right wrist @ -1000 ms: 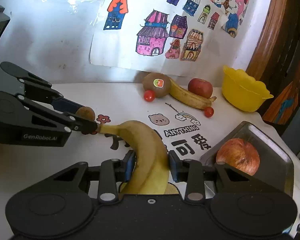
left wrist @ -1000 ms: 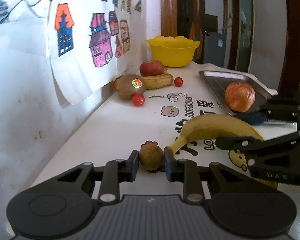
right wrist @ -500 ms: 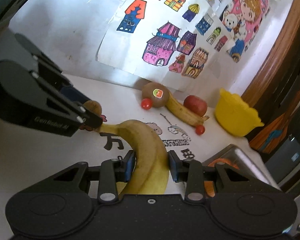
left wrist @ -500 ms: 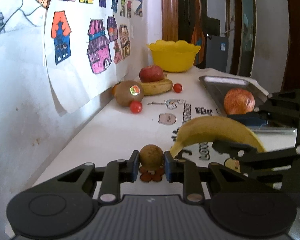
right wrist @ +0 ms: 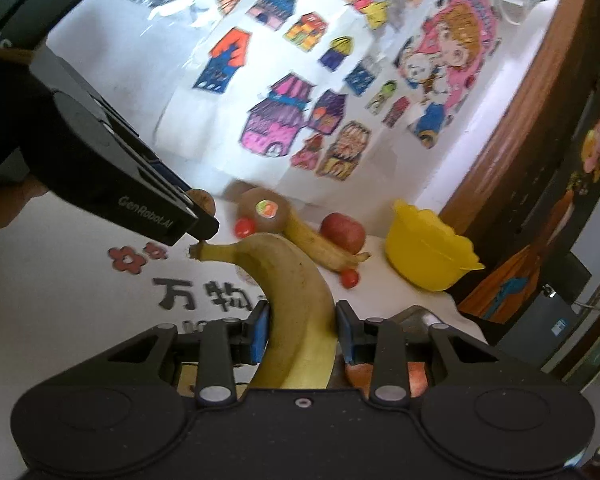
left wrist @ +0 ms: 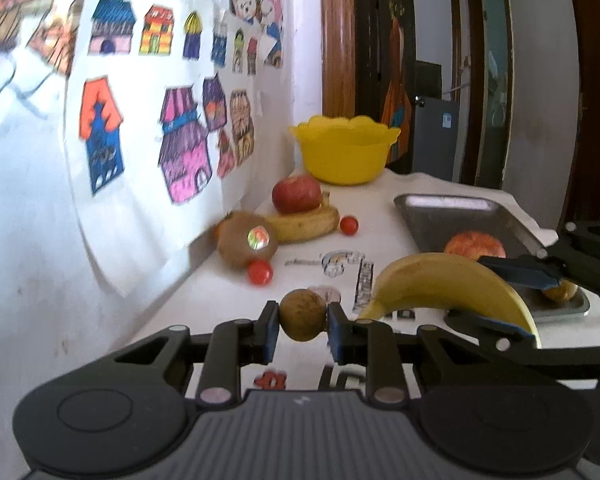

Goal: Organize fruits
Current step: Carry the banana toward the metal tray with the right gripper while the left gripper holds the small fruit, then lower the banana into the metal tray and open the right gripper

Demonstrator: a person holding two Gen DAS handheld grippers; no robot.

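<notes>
White tabletop [left wrist: 220, 304], small brown round fruit [left wrist: 302, 315], speckled yellow banana [right wrist: 296, 300]

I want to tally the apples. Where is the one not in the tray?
In the left wrist view, that apple sits far back by the wall, resting against a banana, just in front of the yellow bowl.

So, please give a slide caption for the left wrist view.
Left gripper holds a small brown fruit; right gripper carries a banana.
</notes>
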